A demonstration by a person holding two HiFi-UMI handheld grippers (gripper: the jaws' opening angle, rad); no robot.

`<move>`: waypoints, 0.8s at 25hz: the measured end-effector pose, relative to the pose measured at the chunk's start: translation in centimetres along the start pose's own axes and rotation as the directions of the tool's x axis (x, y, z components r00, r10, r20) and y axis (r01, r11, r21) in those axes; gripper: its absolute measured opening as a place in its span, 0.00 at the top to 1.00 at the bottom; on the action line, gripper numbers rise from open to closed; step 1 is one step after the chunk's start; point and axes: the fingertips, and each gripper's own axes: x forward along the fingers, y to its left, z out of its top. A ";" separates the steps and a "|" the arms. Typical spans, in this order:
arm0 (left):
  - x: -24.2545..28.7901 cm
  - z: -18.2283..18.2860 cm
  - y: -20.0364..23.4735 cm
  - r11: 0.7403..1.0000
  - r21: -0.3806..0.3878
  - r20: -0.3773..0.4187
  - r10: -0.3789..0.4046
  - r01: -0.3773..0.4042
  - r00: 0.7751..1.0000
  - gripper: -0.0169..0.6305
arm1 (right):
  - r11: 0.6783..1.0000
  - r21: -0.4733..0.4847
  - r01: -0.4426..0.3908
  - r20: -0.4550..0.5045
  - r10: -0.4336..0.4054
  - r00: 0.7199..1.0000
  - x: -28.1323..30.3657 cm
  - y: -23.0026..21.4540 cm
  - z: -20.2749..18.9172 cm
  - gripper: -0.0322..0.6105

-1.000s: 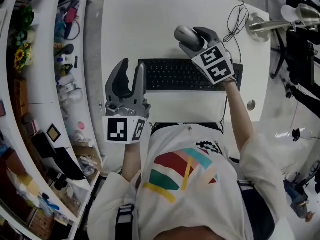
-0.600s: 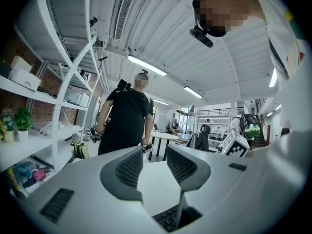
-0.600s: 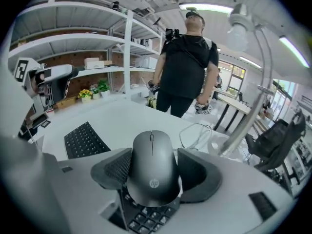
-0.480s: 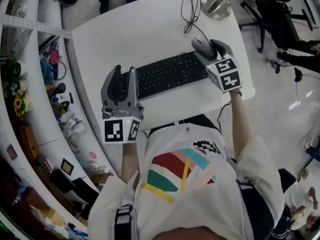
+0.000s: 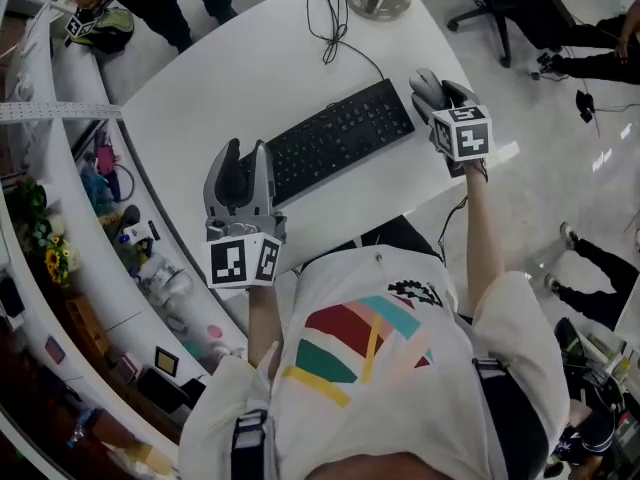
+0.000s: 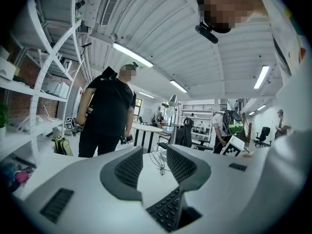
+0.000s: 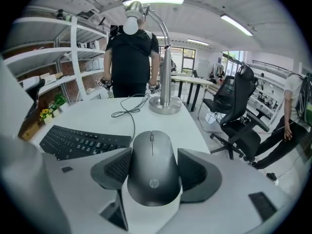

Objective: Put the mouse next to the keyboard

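Right gripper (image 7: 151, 165): its two jaws are pressed against the sides of the mouse, which is held between the dark pads.
Mouse (image 7: 151, 174): a dark grey mouse is seen lengthwise between the right jaws, its nose pointing away from the camera. In the head view it is placed just beside the right end of the keyboard, near the table's edge. Whether it is touching the table cannot be told.
Keyboard (image 5: 335, 138): a black keyboard is laid slantwise across the white table, with its far right corner close to the mouse.
Left gripper (image 6: 155, 165): its jaws are held apart by a moderate gap and nothing is gripped. The bare table top and a corner of the keyboard are seen through the gap. In the head view it is held at the left end of the keyboard.
Table (image 5: 230, 78): a white top with rounded corners is seen.
Lamp (image 7: 165, 104): a round metal base with a curved arm is set at the far side of the table.
Cable (image 5: 333, 18): a thin black cable is looped between the lamp base and the keyboard.
Surroundings: a person in black (image 7: 129, 52) is seen beyond the table, and an office chair (image 7: 234, 116) is placed to the right.
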 end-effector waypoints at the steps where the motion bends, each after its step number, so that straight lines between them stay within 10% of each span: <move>1: 0.2 0.0 -0.1 1.000 0.004 -0.004 -0.001 0.001 1.000 0.70 | 1.000 0.010 0.007 -0.006 -0.007 1.000 0.2 -0.5 -0.5 0.47; 20: 1.1 -1.2 -1.8 1.000 0.019 -0.048 -0.012 0.013 0.999 0.70 | 0.997 0.076 0.009 -0.042 -0.006 0.999 3.3 -2.1 -3.9 0.47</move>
